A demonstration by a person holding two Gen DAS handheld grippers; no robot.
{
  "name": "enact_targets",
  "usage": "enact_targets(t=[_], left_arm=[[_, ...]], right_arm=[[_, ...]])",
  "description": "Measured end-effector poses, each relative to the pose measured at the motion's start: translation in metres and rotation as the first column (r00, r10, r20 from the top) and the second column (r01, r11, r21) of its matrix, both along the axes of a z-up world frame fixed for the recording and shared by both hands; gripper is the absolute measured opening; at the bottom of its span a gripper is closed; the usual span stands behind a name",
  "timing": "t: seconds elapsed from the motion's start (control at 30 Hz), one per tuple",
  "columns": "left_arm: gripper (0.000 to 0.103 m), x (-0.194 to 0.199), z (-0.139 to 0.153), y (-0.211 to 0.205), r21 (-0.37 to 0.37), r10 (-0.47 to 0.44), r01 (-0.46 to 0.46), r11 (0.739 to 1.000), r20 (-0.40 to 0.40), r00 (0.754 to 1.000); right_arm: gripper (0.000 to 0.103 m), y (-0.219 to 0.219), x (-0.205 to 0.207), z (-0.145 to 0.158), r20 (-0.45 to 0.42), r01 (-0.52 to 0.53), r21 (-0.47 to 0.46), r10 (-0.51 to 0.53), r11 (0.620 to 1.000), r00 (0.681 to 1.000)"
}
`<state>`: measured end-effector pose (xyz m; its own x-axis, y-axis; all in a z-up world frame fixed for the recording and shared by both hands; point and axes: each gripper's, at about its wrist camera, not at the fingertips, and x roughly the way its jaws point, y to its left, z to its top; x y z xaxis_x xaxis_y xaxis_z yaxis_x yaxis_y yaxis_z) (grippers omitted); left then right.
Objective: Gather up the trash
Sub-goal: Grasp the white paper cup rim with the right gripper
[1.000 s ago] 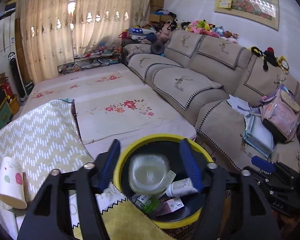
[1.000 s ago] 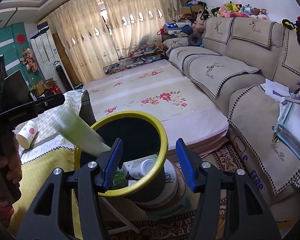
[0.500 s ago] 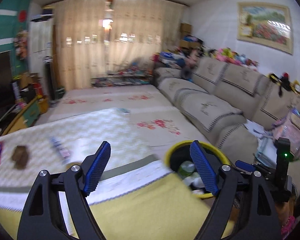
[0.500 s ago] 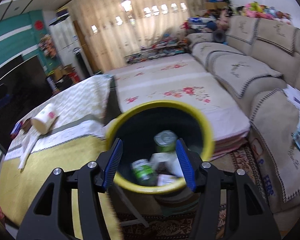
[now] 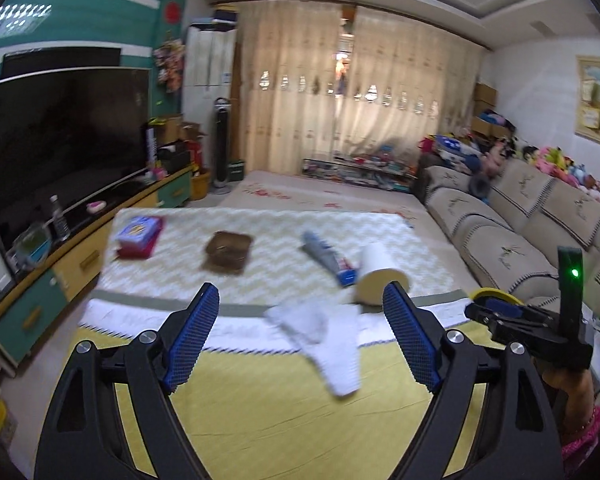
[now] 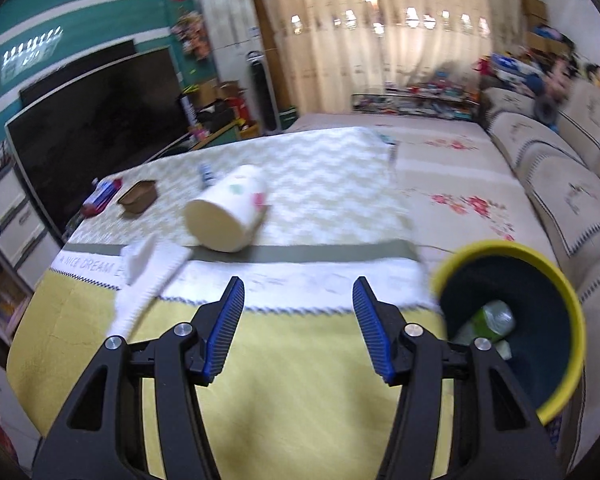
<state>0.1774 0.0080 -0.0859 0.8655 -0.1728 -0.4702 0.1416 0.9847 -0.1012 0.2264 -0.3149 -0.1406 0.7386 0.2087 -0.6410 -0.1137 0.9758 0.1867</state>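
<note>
My left gripper (image 5: pixel 300 336) is open and empty above the yellow tablecloth. Ahead of it lie a crumpled white wrapper (image 5: pixel 324 340), a tipped paper cup (image 5: pixel 378 276), a blue tube (image 5: pixel 330 258), a brown tray (image 5: pixel 228 252) and a red-blue box (image 5: pixel 138 236). My right gripper (image 6: pixel 298 322) is open and empty, also seen from the left wrist view (image 5: pixel 496 312). The paper cup (image 6: pixel 228 212) and white wrapper (image 6: pixel 152 276) lie ahead and left of it. The yellow-rimmed bin (image 6: pixel 516 320), holding trash, stands at its right.
A cloth-covered table (image 6: pixel 300 360) carries the items. A large TV (image 5: pixel 60 136) on a low cabinet stands left. A long beige sofa (image 5: pixel 532 224) runs along the right, with a flowered mattress (image 6: pixel 452 168) between.
Both grippers swung left from over the bin to face the table. The bin now sits at the right edge; a green item dropped into it.
</note>
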Motion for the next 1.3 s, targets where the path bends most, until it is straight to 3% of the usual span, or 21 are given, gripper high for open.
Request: enact_targets(t=[0.2,0.43,0.6,0.7,0.77,0.87,0.97,1.3], left_arm=[[0.084,0.001,-0.012,0.032,-0.032,0.022,-0.023,0.999,-0.029,0.999],[0.084,0.010,-0.023,0.027,-0.052,-0.003,0.000,0.999,-0.060,0.998],[0.084,0.009,-0.027,0.026,-0.057,-0.010,0.006,0.998,-0.071,0.997],[0.084,0.008,-0.029,0.025,-0.054,-0.014,0.010,0.998,-0.075,0.997],[0.084,0.006,-0.030,0.022,-0.053,-0.020,0.015,0.998,-0.081,0.997],[0.084,0.006,-0.032,0.018,-0.049,-0.029,0.025,0.998,-0.087,0.996],[0.084,0.006,-0.032,0.015,-0.040,-0.036,0.033,0.999,-0.087,0.996],[0.084,-0.001,-0.026,0.003,-0.026,-0.057,0.055,0.998,-0.076,0.995]], right_arm=[[0.054,0.045,0.049,-0.005,-0.034,-0.026,-0.053,0.024,0.998,0.999],[0.050,0.068,0.089,-0.014,-0.064,-0.017,-0.122,0.009,0.992,0.998],[0.042,0.072,0.101,-0.019,-0.077,-0.002,-0.138,-0.009,0.990,0.997],[0.036,0.071,0.106,-0.021,-0.081,0.006,-0.138,-0.017,0.990,0.997],[0.020,0.071,0.107,-0.022,-0.083,0.013,-0.137,-0.025,0.991,0.996],[0.009,0.067,0.107,-0.022,-0.076,0.020,-0.125,-0.030,0.992,0.997],[0.004,0.064,0.105,-0.019,-0.069,0.027,-0.110,-0.035,0.994,0.997],[0.004,0.050,0.072,0.002,-0.027,0.040,-0.071,-0.042,0.997,0.999]])
